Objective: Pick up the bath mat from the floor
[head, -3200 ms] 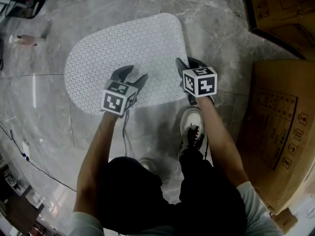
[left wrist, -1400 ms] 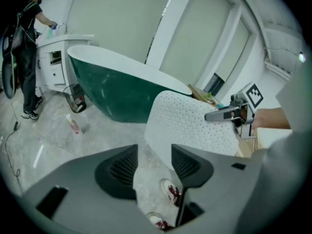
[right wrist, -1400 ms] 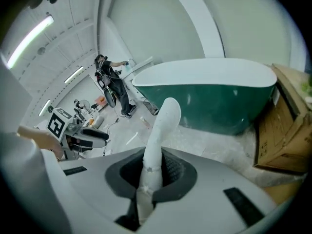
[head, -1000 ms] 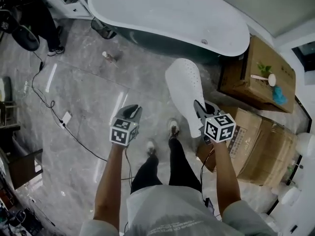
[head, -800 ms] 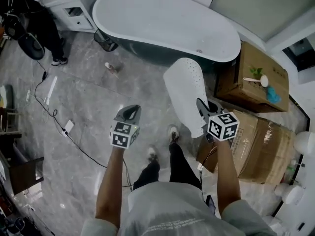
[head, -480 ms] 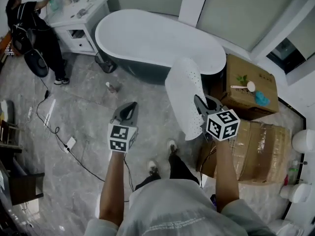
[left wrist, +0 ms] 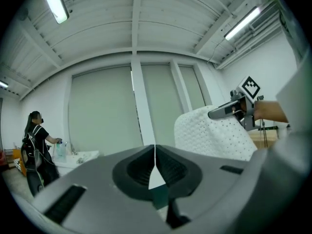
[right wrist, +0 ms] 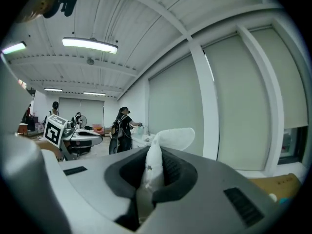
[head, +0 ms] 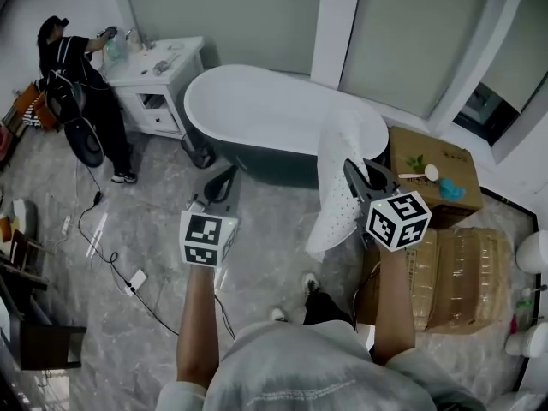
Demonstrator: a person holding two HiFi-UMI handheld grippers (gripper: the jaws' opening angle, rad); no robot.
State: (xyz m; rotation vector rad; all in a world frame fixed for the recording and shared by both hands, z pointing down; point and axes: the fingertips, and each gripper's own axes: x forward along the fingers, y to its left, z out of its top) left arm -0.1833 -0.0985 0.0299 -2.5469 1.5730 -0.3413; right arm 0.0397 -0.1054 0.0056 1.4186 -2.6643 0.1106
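This is a bathroom, but it looks like one set up inside a big work hall. In the head view a big white bathtub point(head: 282, 114) sits at the top middle. A white sink cabinet point(head: 158, 75) is at the upper left, and a person point(head: 68, 62) stands by it. The floor point(head: 154, 221) is shiny grey stone. A bath mat point(head: 338, 187) fits here too. Brown cardboard boxes point(head: 462, 264) sit at the right, and a wire with a white plug box point(head: 134, 280) lies at the left. In the right gripper view long lights point(right wrist: 90, 44) shine at the upper left, over a wide open room
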